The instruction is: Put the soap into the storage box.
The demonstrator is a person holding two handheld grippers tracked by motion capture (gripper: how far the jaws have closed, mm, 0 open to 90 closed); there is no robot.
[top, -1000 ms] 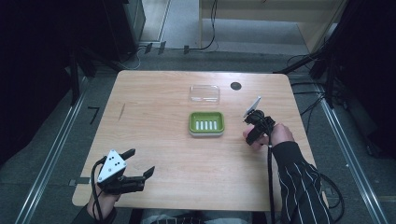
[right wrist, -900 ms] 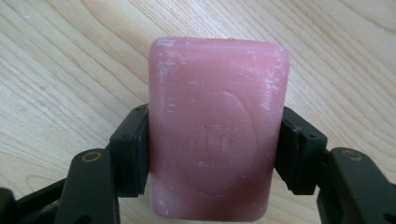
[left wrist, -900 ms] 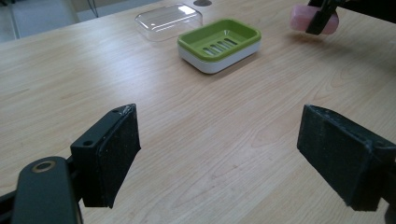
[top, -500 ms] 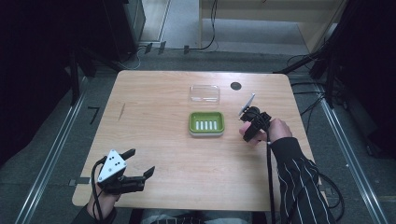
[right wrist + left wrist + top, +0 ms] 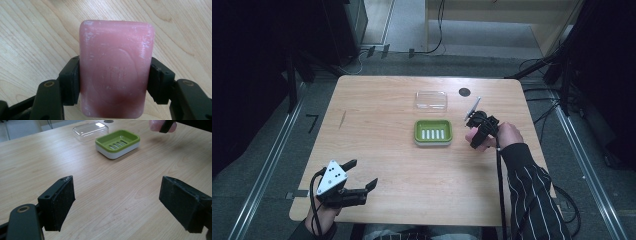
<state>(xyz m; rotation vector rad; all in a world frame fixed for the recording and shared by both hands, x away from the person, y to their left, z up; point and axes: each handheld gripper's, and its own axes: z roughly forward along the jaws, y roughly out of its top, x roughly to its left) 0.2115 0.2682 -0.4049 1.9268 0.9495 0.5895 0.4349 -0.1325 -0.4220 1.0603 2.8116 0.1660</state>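
Pink soap (image 5: 116,68) between hand-held gripper (image 5: 113,82) jaws (clamped)

**Where things sit on the table**

The soap dish (image 5: 433,132) sits near the middle of the table (image 5: 377,115), with the lid (image 5: 431,99) just behind it. The right gripper (image 5: 473,131), clamped on the soap (image 5: 116,68), is just right of the dish. The left gripper (image 5: 362,175) rests at the near left corner, well apart.
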